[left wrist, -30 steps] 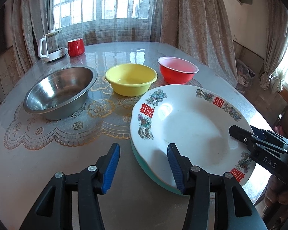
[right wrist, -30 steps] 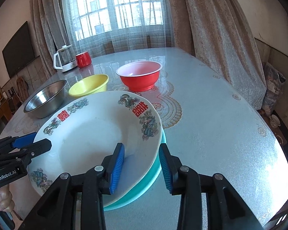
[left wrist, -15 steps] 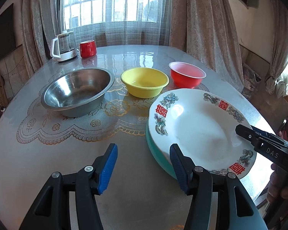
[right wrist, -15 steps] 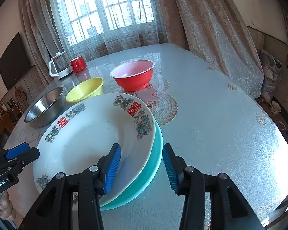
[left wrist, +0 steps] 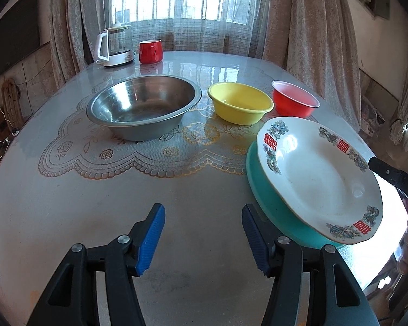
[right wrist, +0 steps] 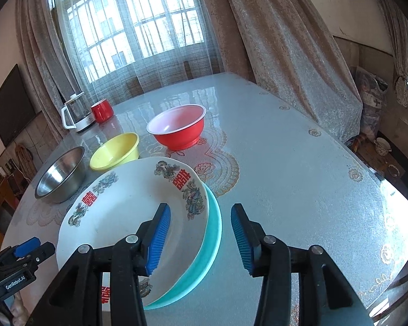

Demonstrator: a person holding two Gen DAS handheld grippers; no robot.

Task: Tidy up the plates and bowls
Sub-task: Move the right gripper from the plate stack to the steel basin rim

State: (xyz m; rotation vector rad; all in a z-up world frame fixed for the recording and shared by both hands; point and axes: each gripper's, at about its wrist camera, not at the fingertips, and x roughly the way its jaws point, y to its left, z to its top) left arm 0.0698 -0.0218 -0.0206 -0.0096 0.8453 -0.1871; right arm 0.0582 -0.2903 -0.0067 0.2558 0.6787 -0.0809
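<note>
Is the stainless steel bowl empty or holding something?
Empty: the left wrist view looks into the stainless steel bowl and shows only bare, reflective metal inside.

Both grippers seemingly pulled back from stacked plates (left wrist: 318, 174).

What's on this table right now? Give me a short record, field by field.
plates: white plate stacked on teal plate
bowls: steel bowl, yellow bowl, red bowl, in a row
far end: kettle, red mug
left gripper: open, holding nothing
right gripper: open, straddling the plates' rim
</note>
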